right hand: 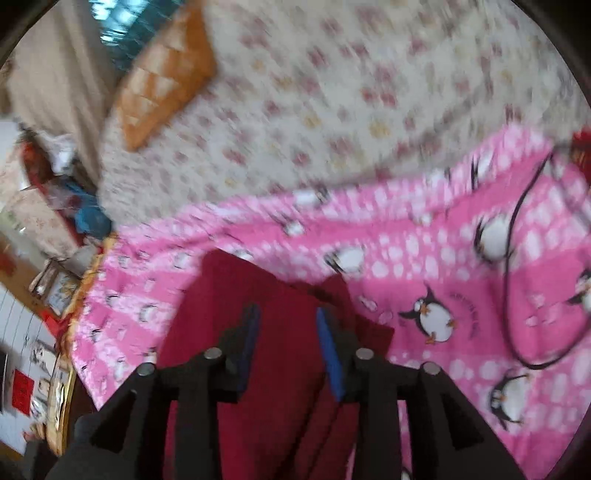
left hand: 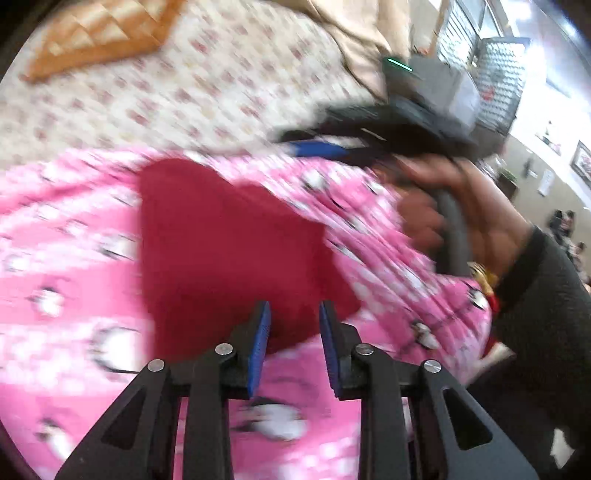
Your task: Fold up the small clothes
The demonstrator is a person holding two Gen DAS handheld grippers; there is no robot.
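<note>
A small dark red garment (left hand: pixel 229 251) lies folded on a pink penguin-print blanket (left hand: pixel 66 258) on the bed. My left gripper (left hand: pixel 294 314) is open, its blue pads just over the garment's near edge, holding nothing. The right gripper (left hand: pixel 321 149) shows in the left wrist view at the far right of the garment, held by a hand (left hand: pixel 461 214). In the right wrist view the right gripper (right hand: pixel 286 317) is open above the red garment (right hand: pixel 280 332), which lies on the pink blanket (right hand: pixel 461 266). Both views are motion-blurred.
A floral bedsheet (left hand: pixel 207 85) covers the bed beyond the blanket. An orange quilted cushion (left hand: pixel 107 33) lies at the far side; it also shows in the right wrist view (right hand: pixel 166 81). A black cable (right hand: pixel 517 258) loops across the blanket at right. Clutter lies off the bed's left edge (right hand: pixel 44 221).
</note>
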